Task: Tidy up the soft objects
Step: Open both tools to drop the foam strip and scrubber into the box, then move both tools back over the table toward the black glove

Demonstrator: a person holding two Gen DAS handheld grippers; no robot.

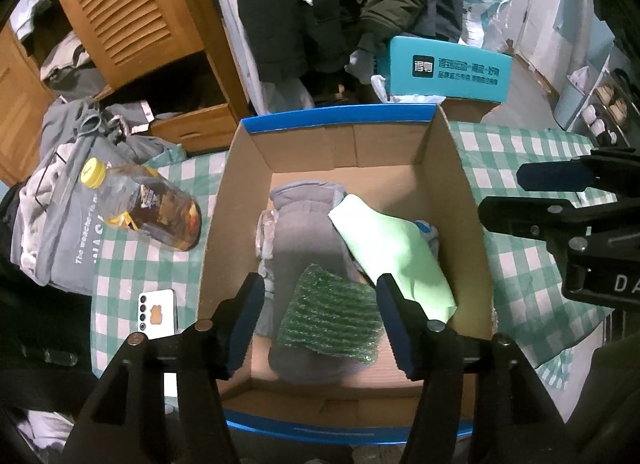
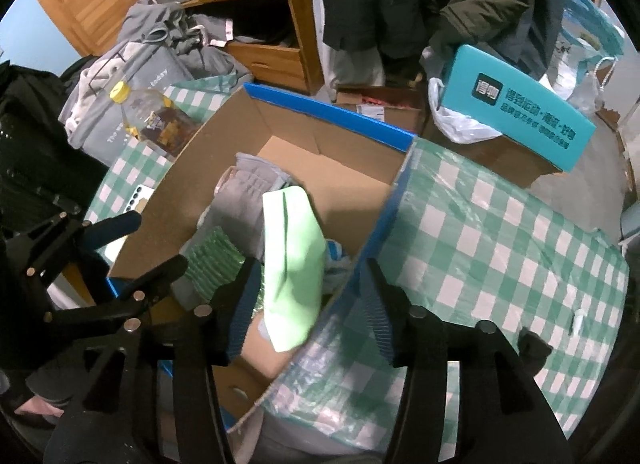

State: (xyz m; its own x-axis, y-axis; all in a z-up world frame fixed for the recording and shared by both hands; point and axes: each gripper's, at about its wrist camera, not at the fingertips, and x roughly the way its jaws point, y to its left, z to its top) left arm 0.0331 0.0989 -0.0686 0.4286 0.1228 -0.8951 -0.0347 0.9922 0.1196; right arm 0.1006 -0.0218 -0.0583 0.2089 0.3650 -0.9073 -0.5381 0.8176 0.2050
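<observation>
An open cardboard box (image 1: 460, 184) with a blue rim stands on the checked tablecloth. Inside lie a grey garment (image 1: 304, 232), a light green cloth (image 1: 396, 256) and a dark green ribbed scrub cloth (image 1: 332, 320). My left gripper (image 1: 320, 284) hangs open over the box, and the scrub cloth lies loose below the gap between its fingers. My right gripper (image 2: 312, 268) is open too, astride the box's right wall (image 2: 376, 224), with the light green cloth (image 2: 296, 256) beside its left finger and not pinched. Each gripper shows at the edge of the other's view.
A yellow-capped bottle (image 1: 148, 208) and a white phone (image 1: 158, 314) lie on the tablecloth (image 2: 500, 248) left of the box. Grey clothes and a tote bag (image 1: 60, 200) are heaped further left. A teal carton (image 1: 448, 68), hanging coats and a wooden cabinet stand behind.
</observation>
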